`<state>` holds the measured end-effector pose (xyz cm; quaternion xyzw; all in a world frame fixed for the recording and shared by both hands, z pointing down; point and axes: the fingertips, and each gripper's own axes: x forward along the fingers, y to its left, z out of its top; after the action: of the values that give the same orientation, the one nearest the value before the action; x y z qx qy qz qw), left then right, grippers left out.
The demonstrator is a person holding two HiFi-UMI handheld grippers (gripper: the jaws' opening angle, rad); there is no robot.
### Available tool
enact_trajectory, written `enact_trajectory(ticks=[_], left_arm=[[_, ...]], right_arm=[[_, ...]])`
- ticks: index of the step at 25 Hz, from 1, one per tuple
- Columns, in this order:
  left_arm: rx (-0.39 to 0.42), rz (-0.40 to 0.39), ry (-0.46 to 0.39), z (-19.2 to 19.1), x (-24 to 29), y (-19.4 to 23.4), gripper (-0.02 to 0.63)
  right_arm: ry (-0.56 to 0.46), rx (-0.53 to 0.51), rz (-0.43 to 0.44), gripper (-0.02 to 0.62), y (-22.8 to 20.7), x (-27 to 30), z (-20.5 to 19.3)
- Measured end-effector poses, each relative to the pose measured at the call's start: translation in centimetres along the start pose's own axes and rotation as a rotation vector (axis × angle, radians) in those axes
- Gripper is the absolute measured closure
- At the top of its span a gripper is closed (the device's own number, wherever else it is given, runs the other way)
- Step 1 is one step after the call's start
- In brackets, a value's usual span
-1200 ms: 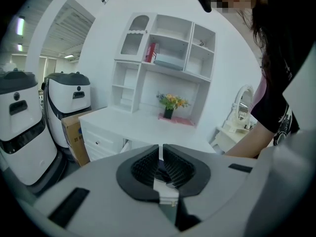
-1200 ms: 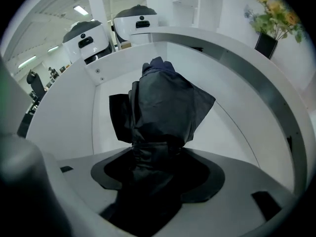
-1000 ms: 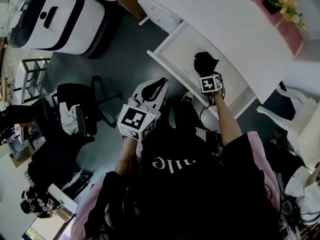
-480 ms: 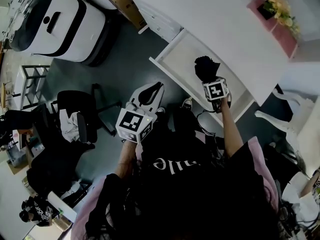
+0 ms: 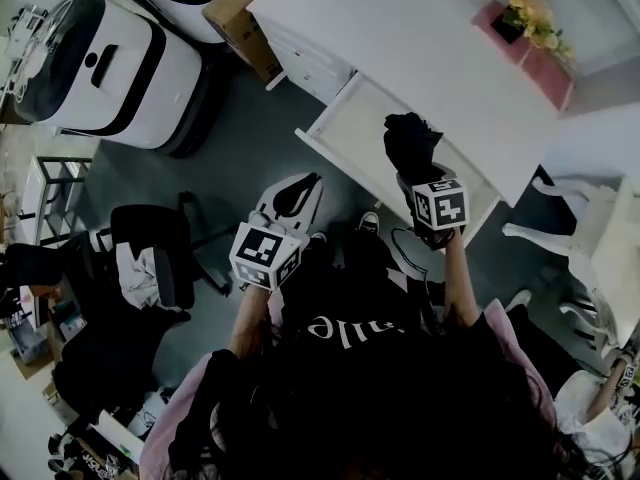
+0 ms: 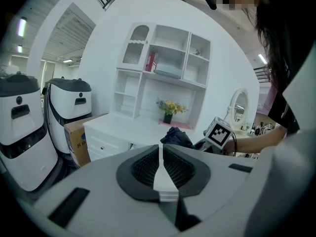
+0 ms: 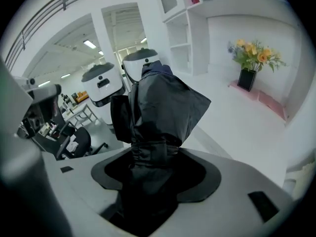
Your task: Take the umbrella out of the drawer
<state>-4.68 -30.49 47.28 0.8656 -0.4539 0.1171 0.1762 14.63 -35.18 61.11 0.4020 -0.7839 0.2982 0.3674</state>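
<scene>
A folded black umbrella [image 5: 408, 146] stands upright in my right gripper [image 5: 418, 184], which is shut on its lower part and holds it above the open white drawer [image 5: 345, 128]. In the right gripper view the umbrella [image 7: 159, 115] fills the space between the jaws and rises past them. My left gripper [image 5: 292, 196] is shut with nothing in it, held to the left of the drawer over the floor. In the left gripper view its jaws [image 6: 161, 168] meet, and the umbrella [image 6: 177, 137] shows beyond them.
The drawer belongs to a white desk [image 5: 430, 48] with a pink tray of flowers [image 5: 528, 13] at its far end. A cardboard box [image 5: 235, 23] and white machines [image 5: 110, 63] stand to the left. A black office chair [image 5: 150, 248] and a white chair [image 5: 590, 238] flank me.
My right gripper has lifted the umbrella up and out of the drawer. The head view has shifted, and the left gripper has barely moved.
</scene>
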Motion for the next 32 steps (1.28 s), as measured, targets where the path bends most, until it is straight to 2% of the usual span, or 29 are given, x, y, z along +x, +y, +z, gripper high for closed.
enact_trajectory(ticks=[6,15,24,32], left_arm=[[0.022,-0.063,-0.005,0.3,-2.1,-0.4,0.574],[0.068,-0.153,-0.048,0.3,-6.9,-0.7,0.574],[0.126,-0.273,-0.060,-1.4,-13.0,-1.5,0.574],[0.123,-0.355,-0.049,-3.5,-15.7,-2.9,0.574]], right_arm=[[-0.111,0.067,0.045,0.316,5.7,-4.8,2.4],[-0.248,0.232,0.097,0.316,14.4,-8.9,2.3],[-0.330,0.350,0.060,0.318,21.8,-11.8,-0.7],[-0.338,0.426,0.017,0.318,25.1,-13.7,-4.4]])
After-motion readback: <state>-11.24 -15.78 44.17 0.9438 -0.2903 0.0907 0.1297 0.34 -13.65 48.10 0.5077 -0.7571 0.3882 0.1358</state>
